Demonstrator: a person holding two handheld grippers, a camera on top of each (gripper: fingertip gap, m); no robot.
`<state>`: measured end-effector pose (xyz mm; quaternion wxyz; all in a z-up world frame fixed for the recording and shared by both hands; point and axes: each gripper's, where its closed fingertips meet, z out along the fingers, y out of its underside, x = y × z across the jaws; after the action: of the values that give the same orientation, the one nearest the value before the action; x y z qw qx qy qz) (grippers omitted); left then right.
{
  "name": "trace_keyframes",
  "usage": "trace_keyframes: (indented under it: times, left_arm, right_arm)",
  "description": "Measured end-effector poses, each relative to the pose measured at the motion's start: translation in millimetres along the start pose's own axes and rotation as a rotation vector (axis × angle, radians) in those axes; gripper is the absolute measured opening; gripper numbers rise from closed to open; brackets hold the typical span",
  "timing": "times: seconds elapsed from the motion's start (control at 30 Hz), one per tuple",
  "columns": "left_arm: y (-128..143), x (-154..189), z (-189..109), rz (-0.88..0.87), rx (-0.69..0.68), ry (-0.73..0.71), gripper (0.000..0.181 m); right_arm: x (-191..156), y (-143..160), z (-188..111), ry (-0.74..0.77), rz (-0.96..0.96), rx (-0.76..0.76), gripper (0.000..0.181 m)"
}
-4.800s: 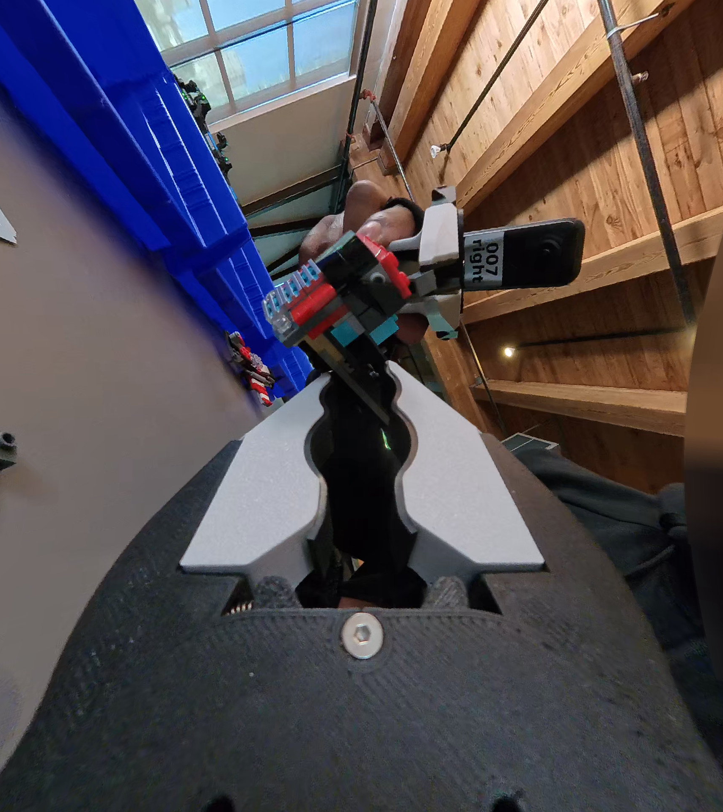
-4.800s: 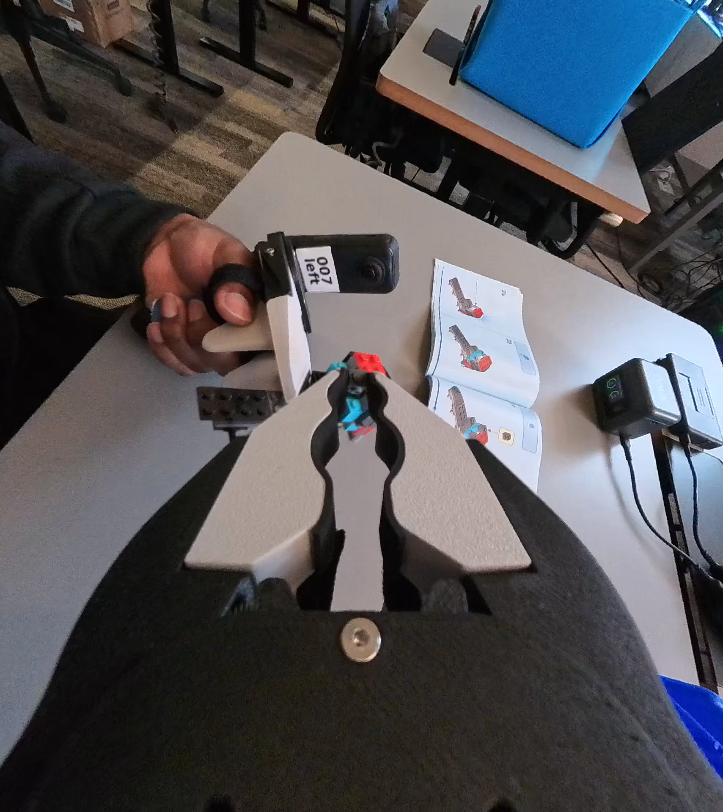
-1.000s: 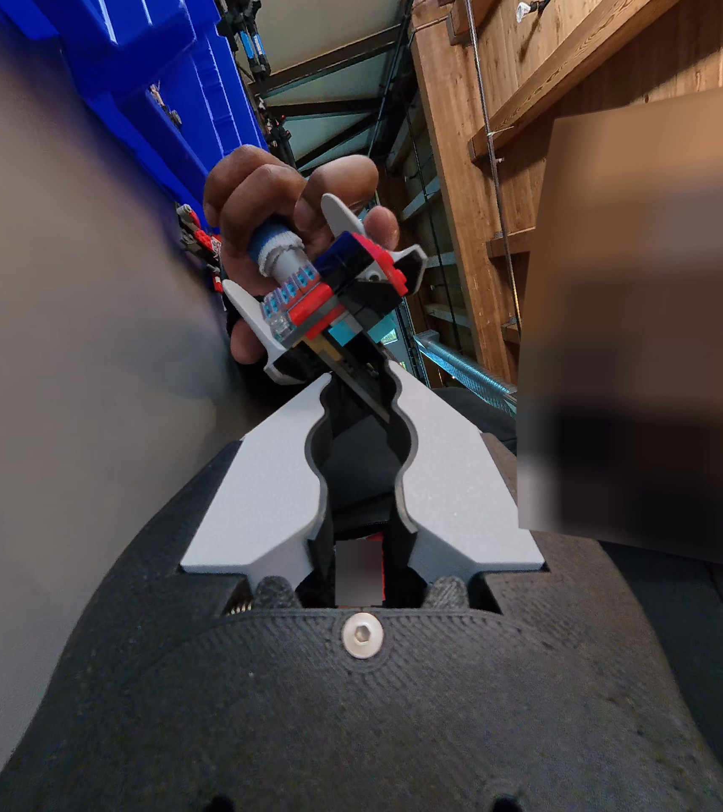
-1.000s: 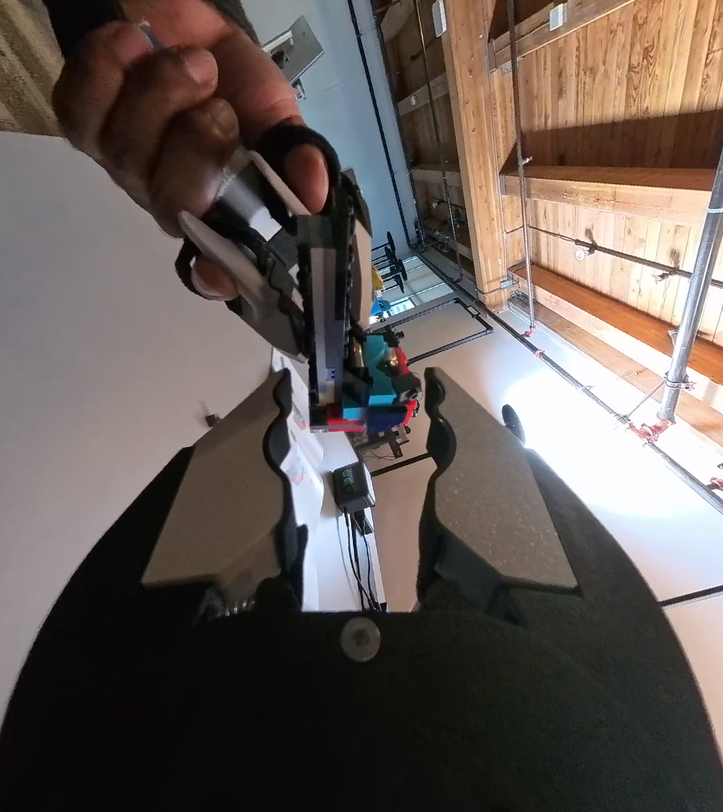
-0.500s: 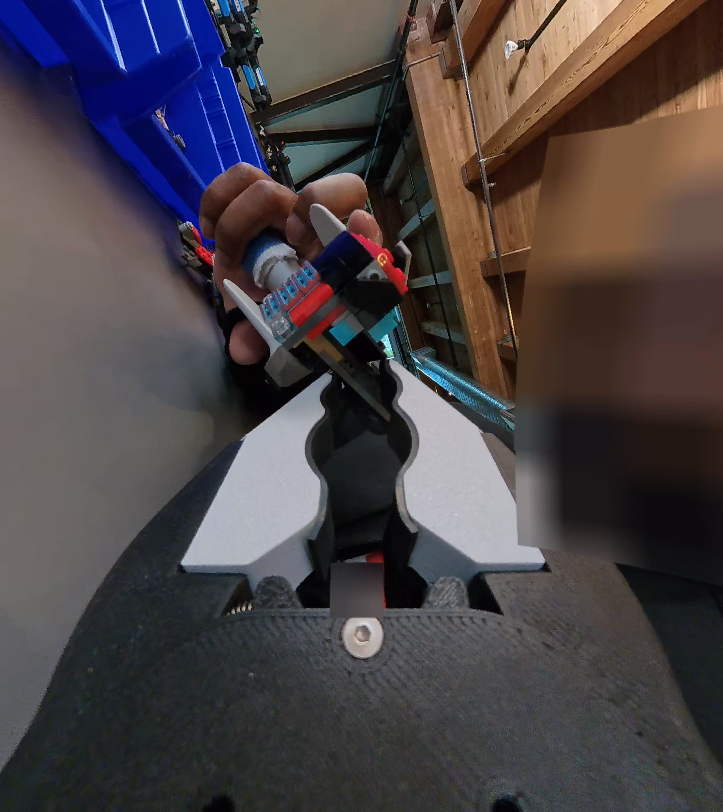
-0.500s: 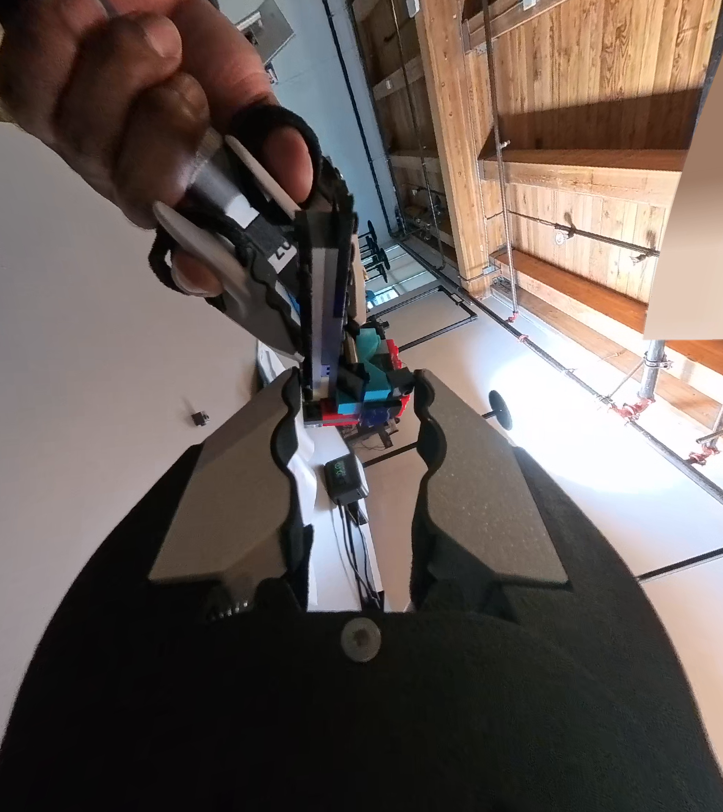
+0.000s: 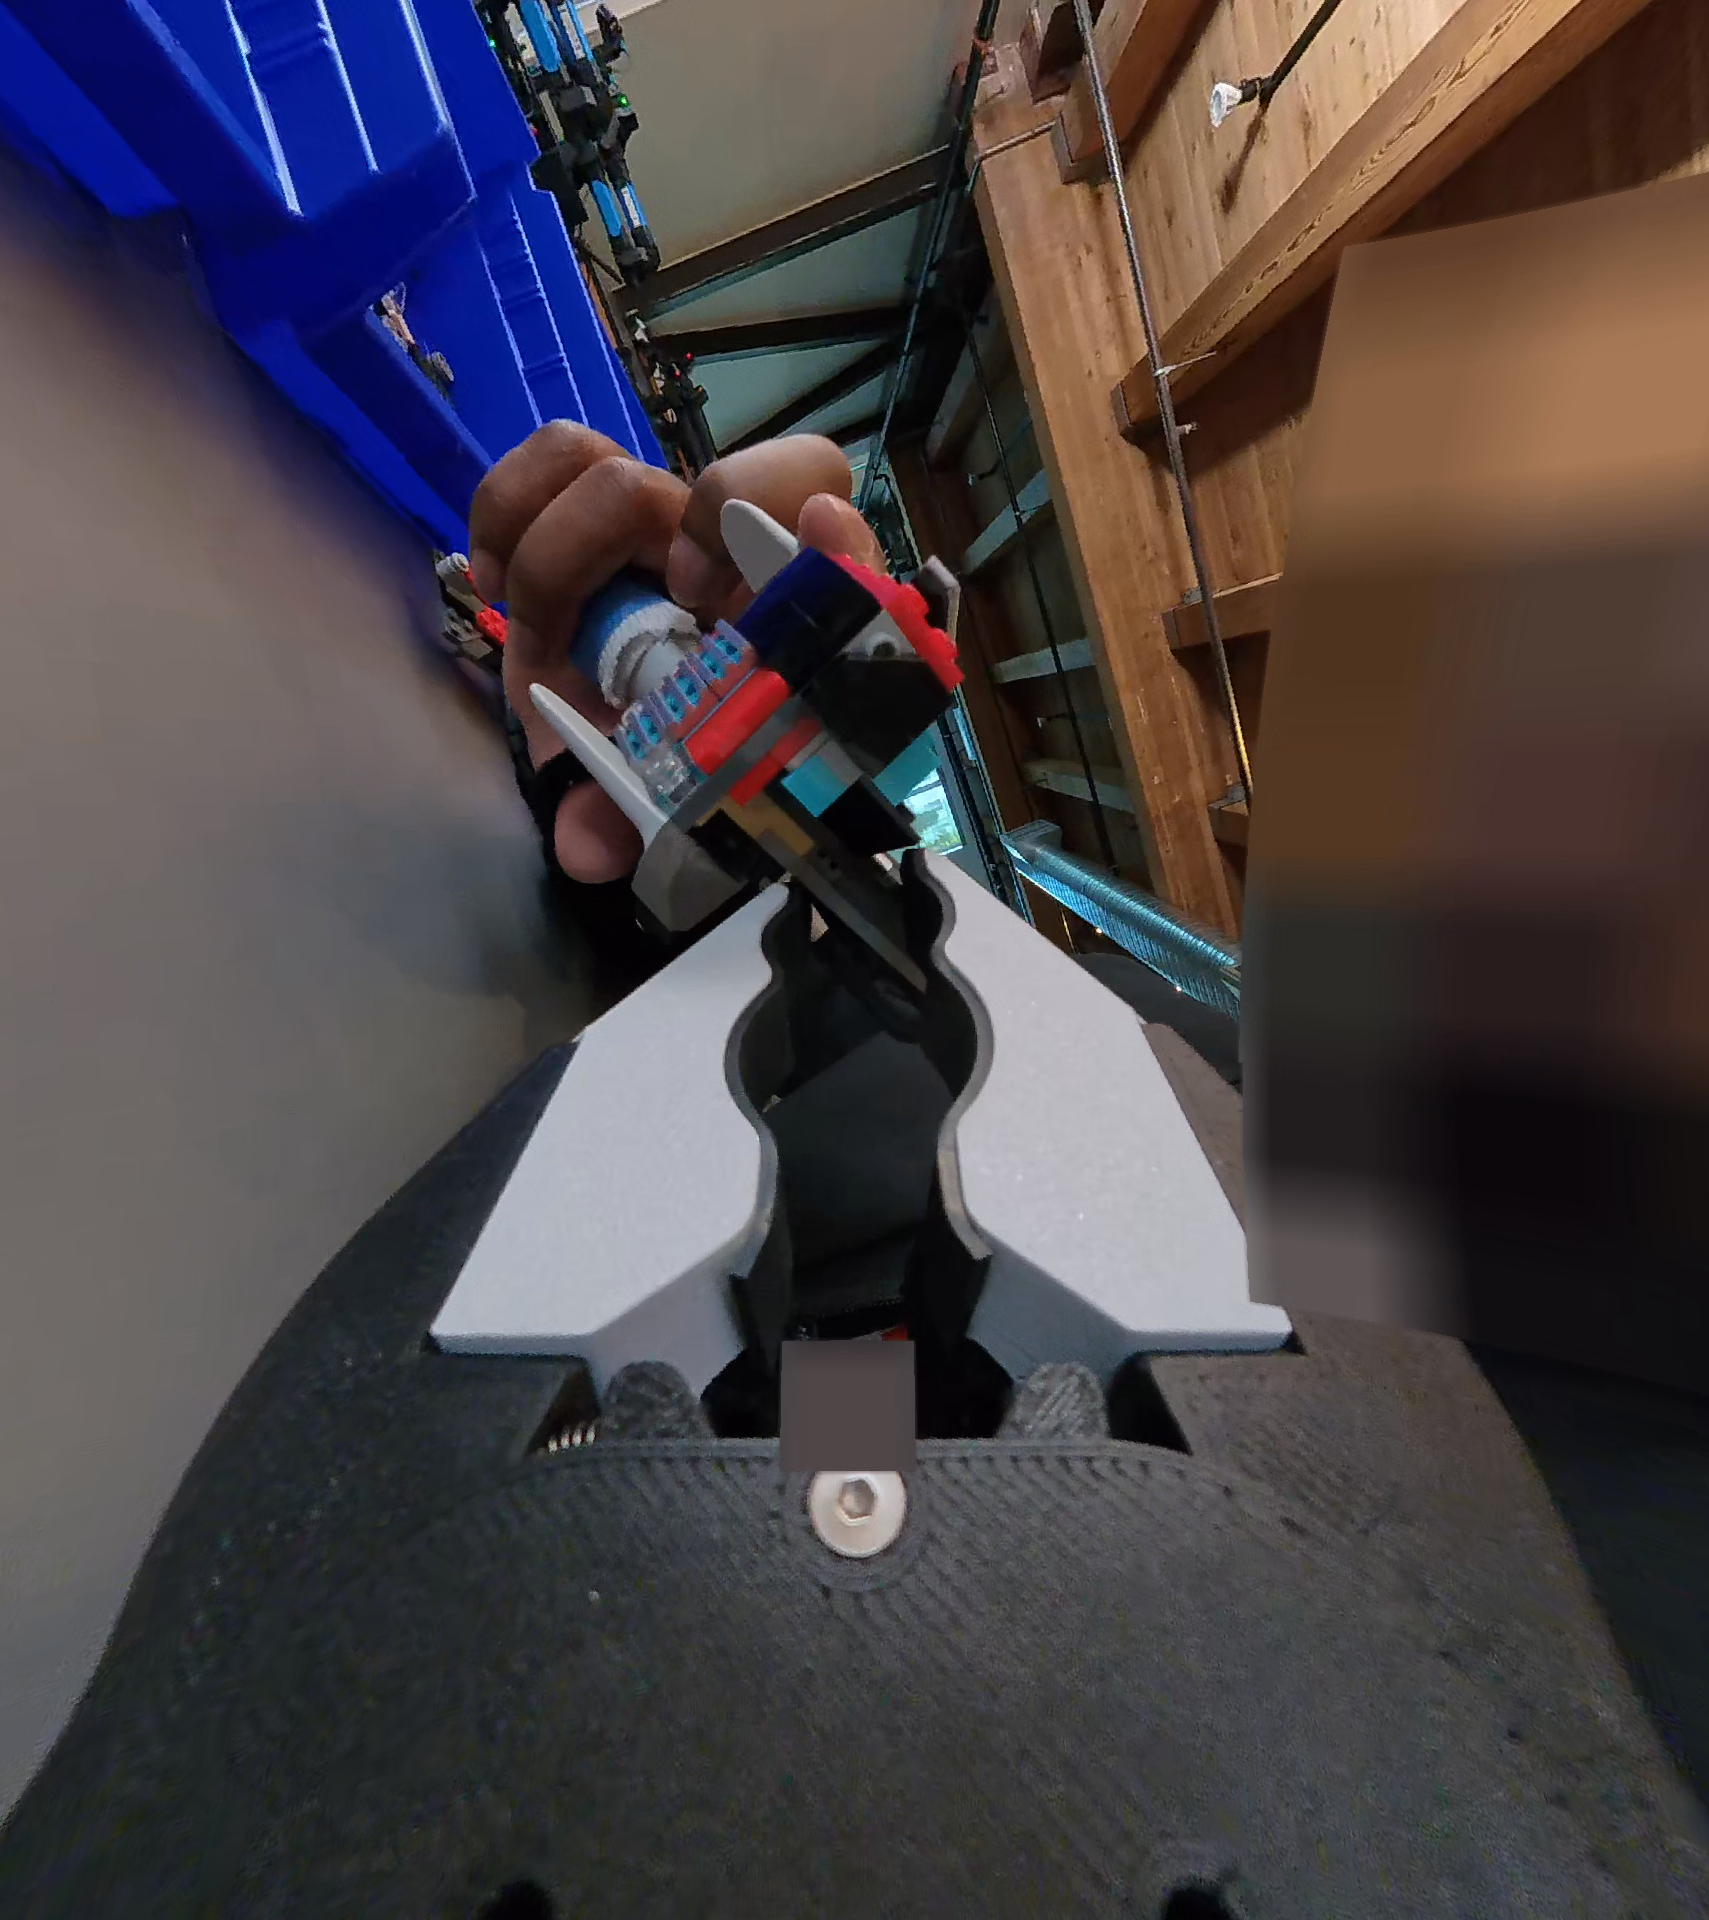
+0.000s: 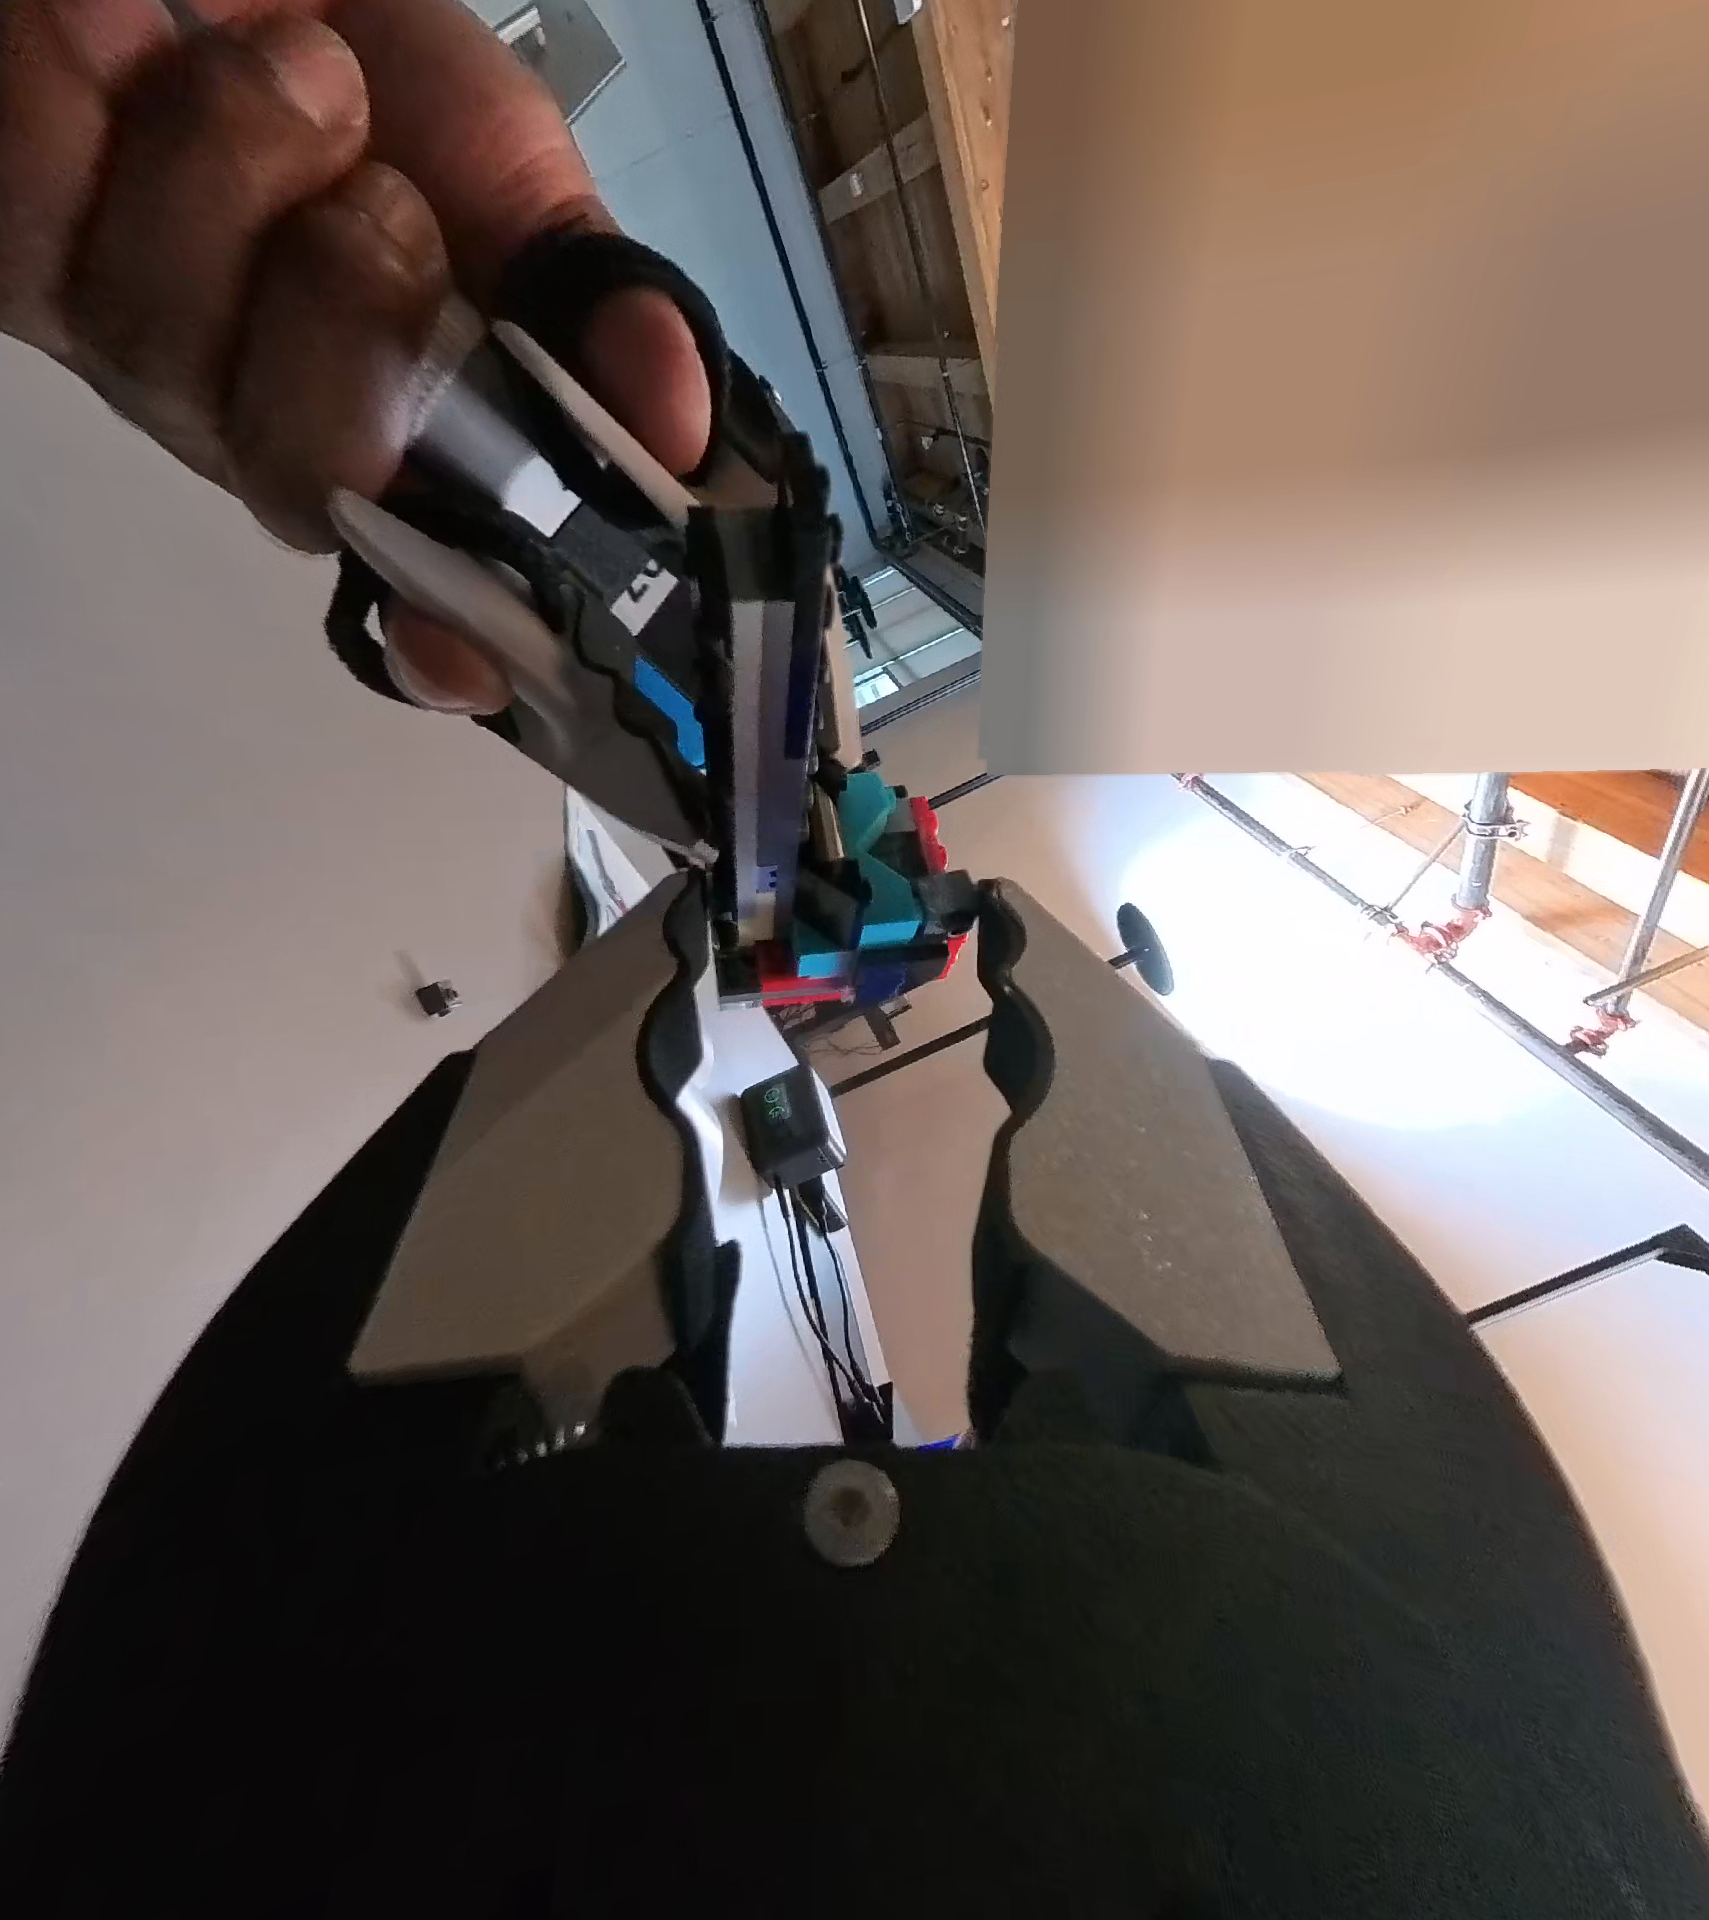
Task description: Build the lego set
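Since half a second ago, the right claw [image 8: 834, 904] has been brought closer around the lego model [image 8: 829, 914], and its jaws have been narrowed until the pads [image 8: 678, 935] sit against the model's two sides; whether it is firmly gripped cannot be told. Compared with 4.8 s ago, both claws have been lifted off the tabletop [image 8: 154, 935] and tilted toward the ceiling.

The left claw [image 7: 855, 914] is held nearly closed on the thin dark plate at the model's base [image 7: 788, 727], which stands at 12 o'clock from its tips. A white sticker with partly hidden writing is carried on the left claw's body, seen in the right wrist view at 11 o'clock; it is not read out.

Beyond the right claw, a black charger [image 8: 793, 1127] with cables is seen on the grey tabletop, and a small dark brick [image 8: 434, 997] lies at 9 o'clock. Blue bins [image 7: 310, 208] are seen at 11 o'clock in the left wrist view, and wooden beams [image 7: 1193, 312] at 1 o'clock.
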<state>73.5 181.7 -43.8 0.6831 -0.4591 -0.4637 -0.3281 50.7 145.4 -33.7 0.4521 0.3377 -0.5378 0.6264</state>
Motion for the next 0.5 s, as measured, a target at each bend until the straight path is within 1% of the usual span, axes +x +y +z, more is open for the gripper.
trace_keyframes:
  times: [0.5]
  left_arm:
    - [0.6,1.3,1.4,0.016,0.0,0.0,0.02]
  right_arm:
    - [3.0,-2.3,-0.2,0.016,-0.019,-0.016,0.051]
